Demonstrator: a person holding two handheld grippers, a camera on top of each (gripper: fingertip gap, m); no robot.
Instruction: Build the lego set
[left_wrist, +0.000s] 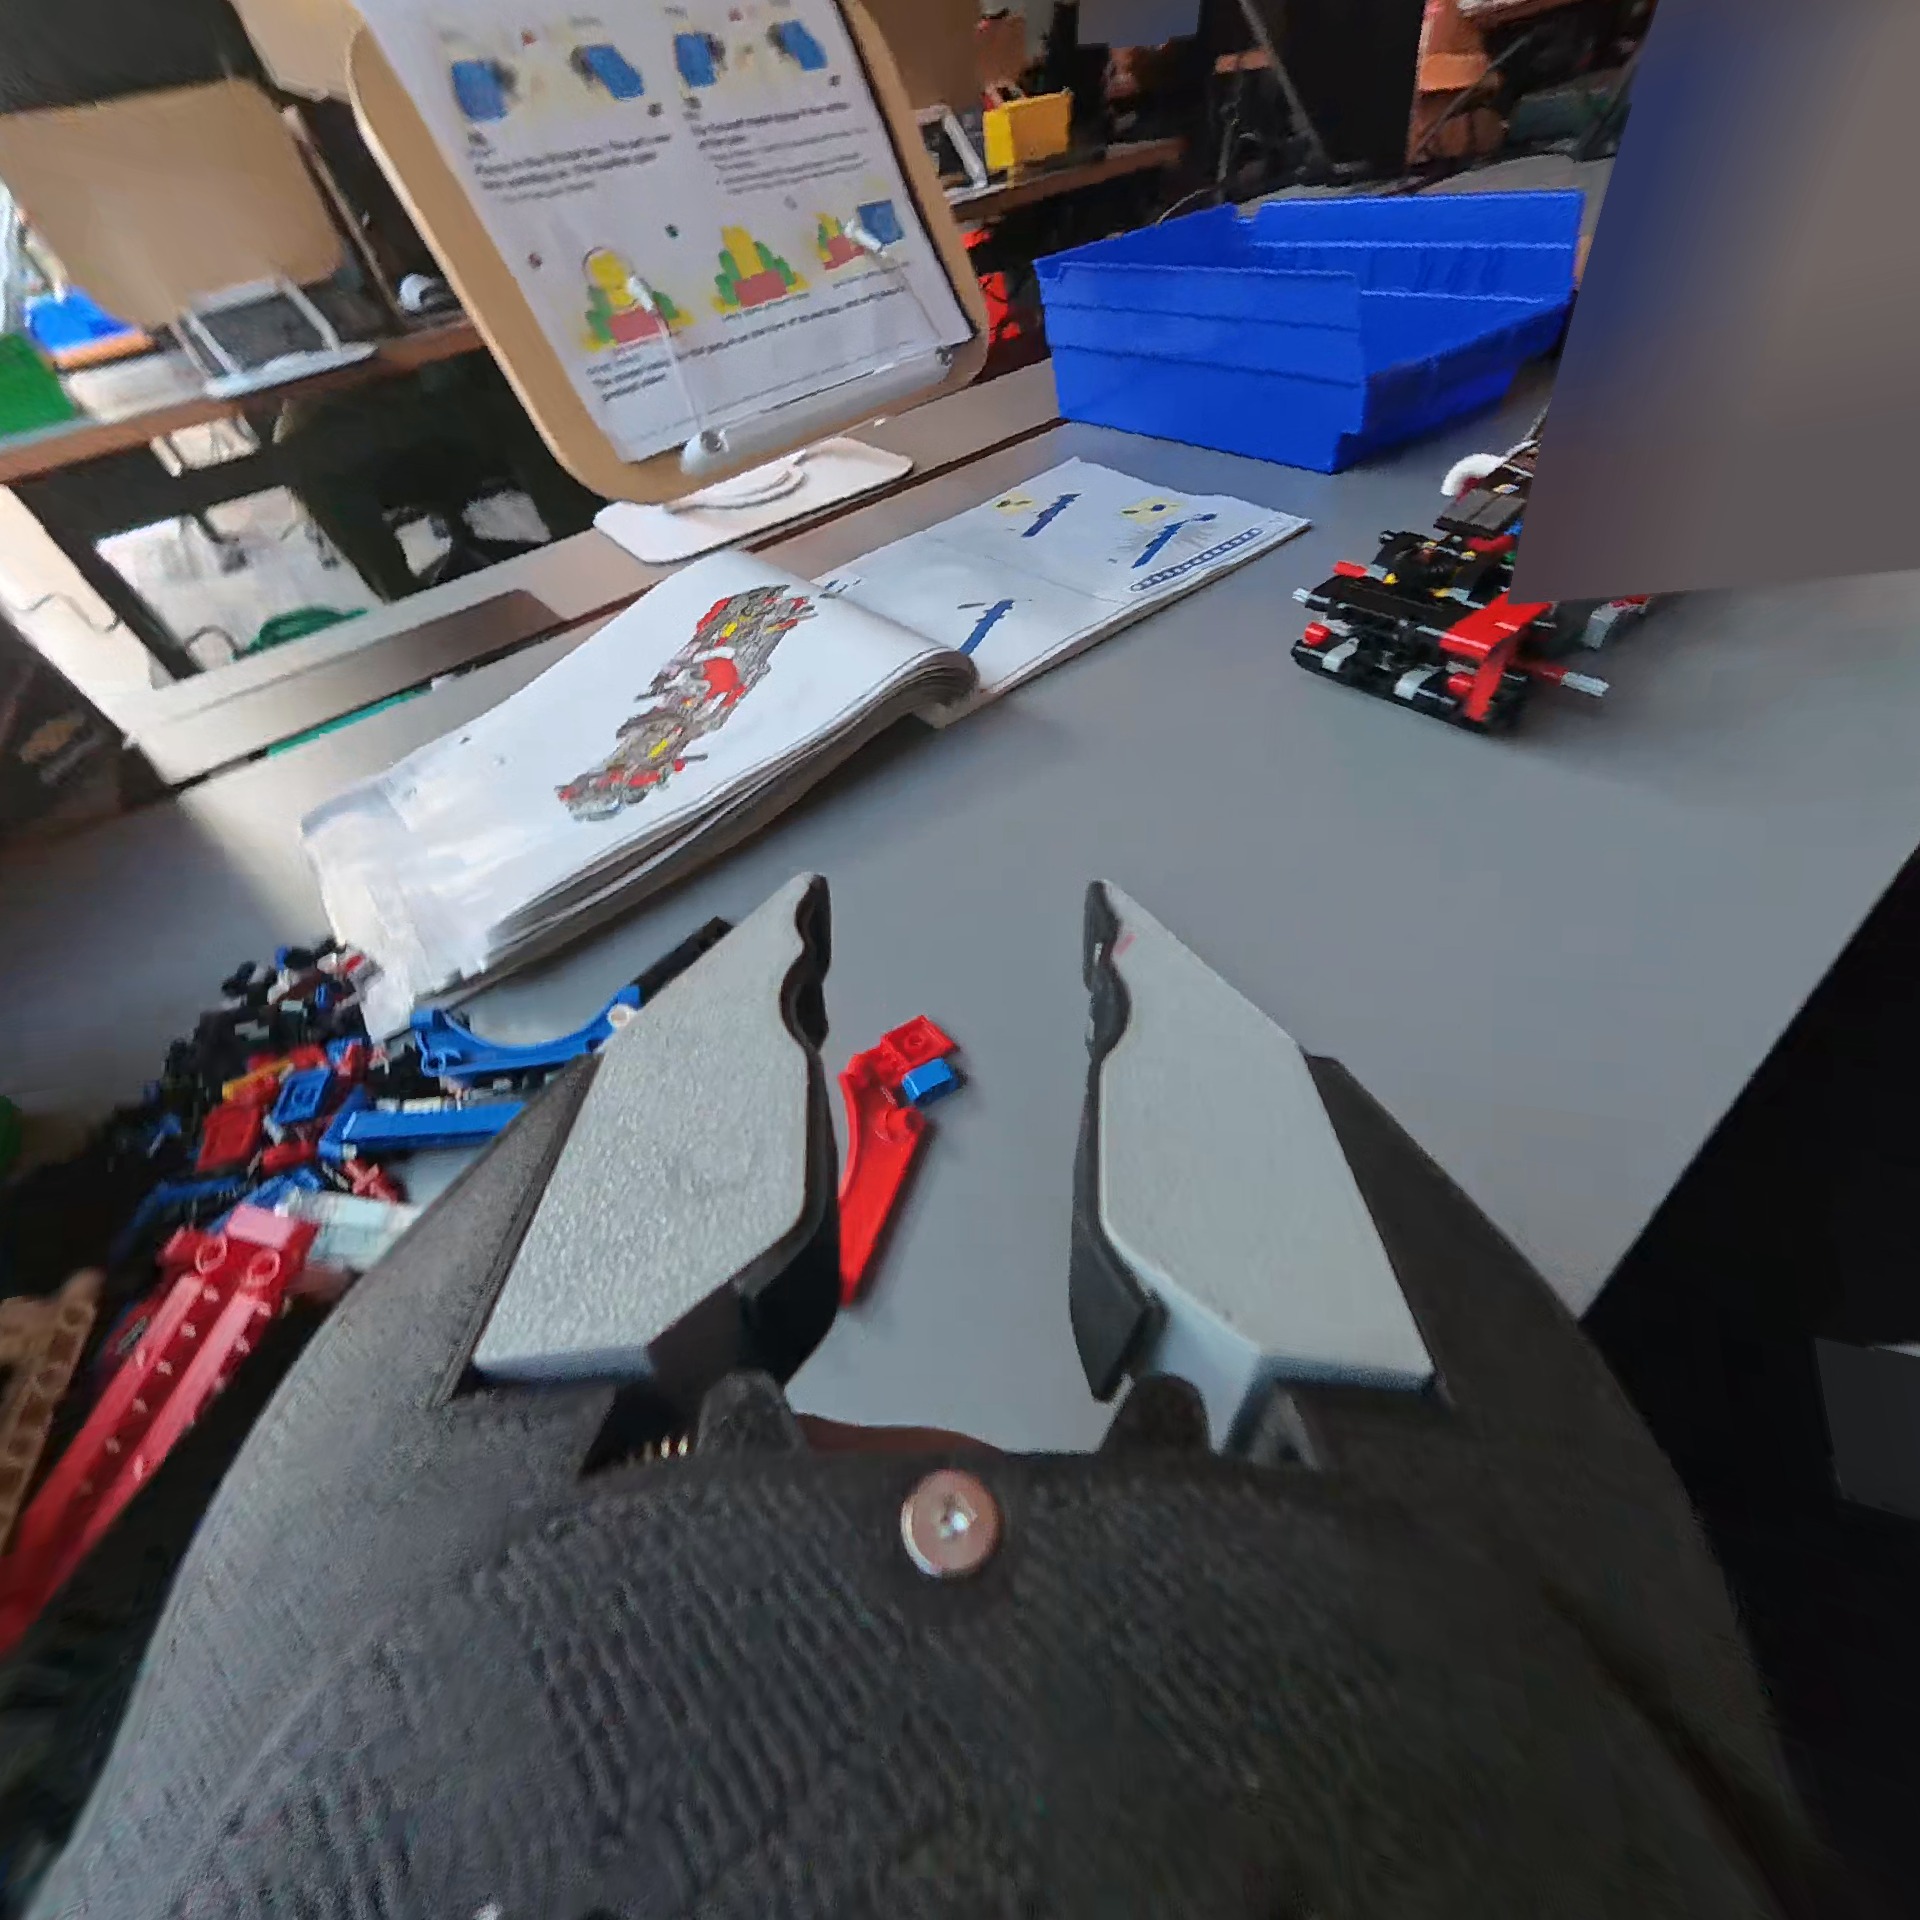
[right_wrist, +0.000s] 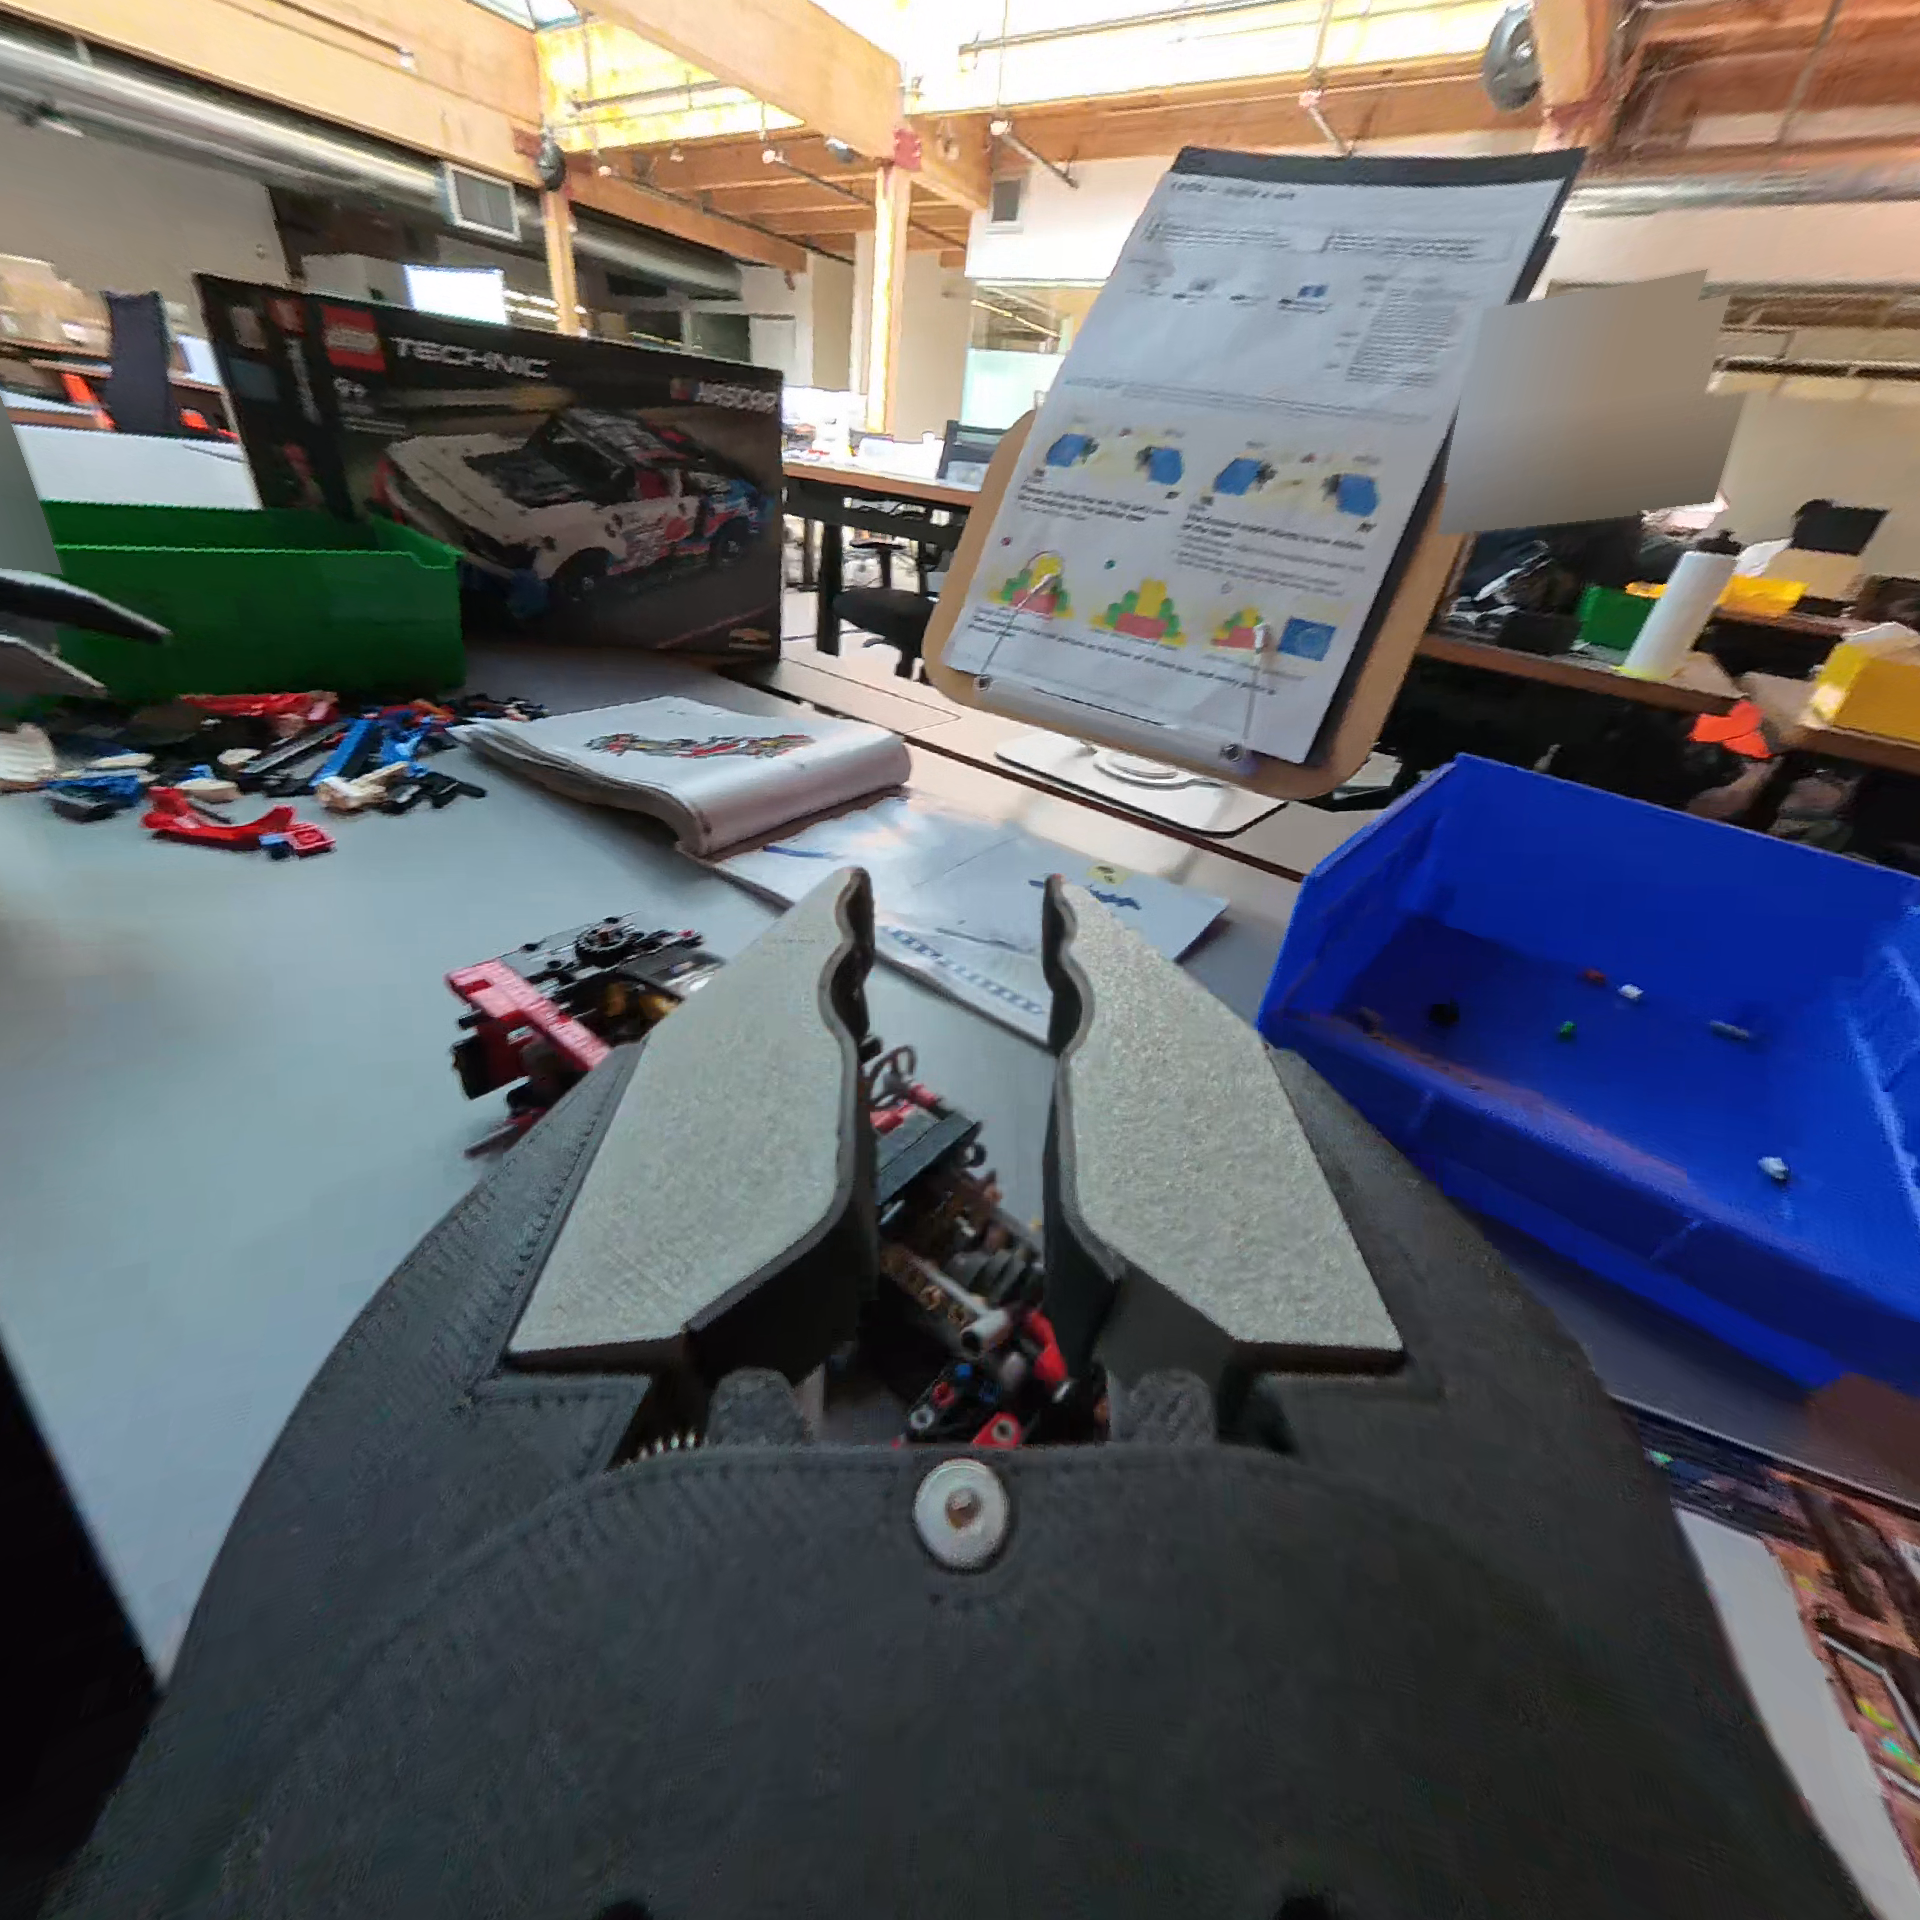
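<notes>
Between the spread fingers of the left gripper (left_wrist: 956, 904) lies bare grey table (left_wrist: 1299, 831), with a curved red piece (left_wrist: 878, 1153) and a small blue brick (left_wrist: 930, 1081) down near the left finger's inner edge, touched by neither pad; nothing is held. Left of those fingers sprawls a heap of loose red, blue and black parts (left_wrist: 260, 1122), and ahead of the tips lies an open instruction booklet (left_wrist: 675, 717). Farther ahead and to the right stand a blue bin (left_wrist: 1299, 343) and a half-built black and red model (left_wrist: 1434, 634). The right gripper (right_wrist: 956, 904) has its fingers narrower but parted, and that model (right_wrist: 582, 1008) runs from left of the fingers into the gap near their base; whether the pads press it cannot be told. Only the right wrist view shows the bin's inside (right_wrist: 1610, 1039), dotted with a few tiny pieces, just right of the fingers, along with a green bin (right_wrist: 260, 592) and a printed car box (right_wrist: 540, 488) far left. Both views show a propped sheet stand (right_wrist: 1226, 499) beyond the fingertips.
</notes>
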